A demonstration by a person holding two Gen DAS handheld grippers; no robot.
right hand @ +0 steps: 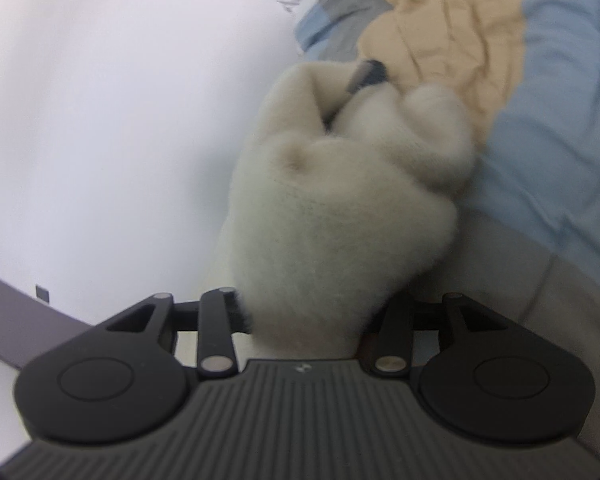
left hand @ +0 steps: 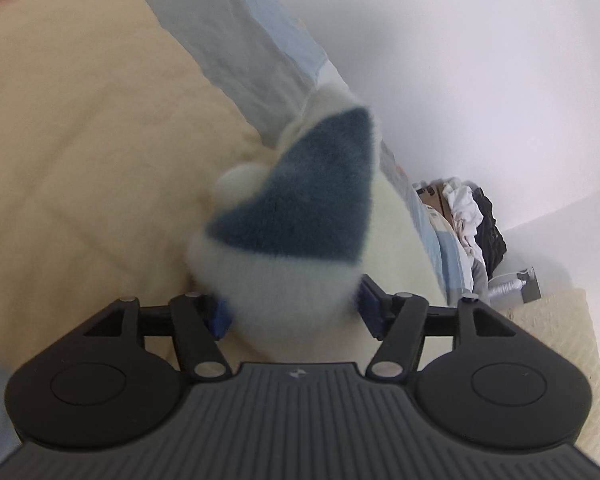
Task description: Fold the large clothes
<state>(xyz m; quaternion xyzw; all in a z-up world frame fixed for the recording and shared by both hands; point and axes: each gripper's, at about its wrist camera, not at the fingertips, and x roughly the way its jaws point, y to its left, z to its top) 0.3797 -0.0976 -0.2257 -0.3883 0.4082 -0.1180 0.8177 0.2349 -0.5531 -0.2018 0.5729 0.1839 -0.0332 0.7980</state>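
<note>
Ribbed black housing fills the foot of both wrist views, and beyond it sit the linkage arms of each tool; I read the scene outward from there.

Left gripper [left hand: 294, 312]: blue pads stand partway apart with a thick fold of the fluffy garment [left hand: 296, 216] bunched between them; whether the pads press on it or merely flank it I cannot tell, since pile hides the contact.

Right gripper [right hand: 308, 320]: jaws about half open, cream pile filling the whole gap and hiding the pads; again I cannot tell whether it is clamped or lying loose.

Position of the garment: it lies directly ahead of both tools, on the patchwork bedspread [left hand: 80, 140], close to the edge of the bed that meets the white wall [left hand: 480, 80]; its bulk runs away from each camera along the fingers.

Governing relation: each tool has one end of the same bundle, so neither hand is nearer; I judge that the coming move depends on the span of cloth between the two hands, and that span appears in neither view.

Differences between views: the left view alone shows a teal triangular panel [left hand: 300, 196] on the cream pile, plus a heap of dark and white clothes [left hand: 476, 216] further along the wall; the right view alone shows a dark grey tab [right hand: 370, 74] at the far end of the bundle, and a purple-grey panel [right hand: 24, 312] low beside the wall.
</note>
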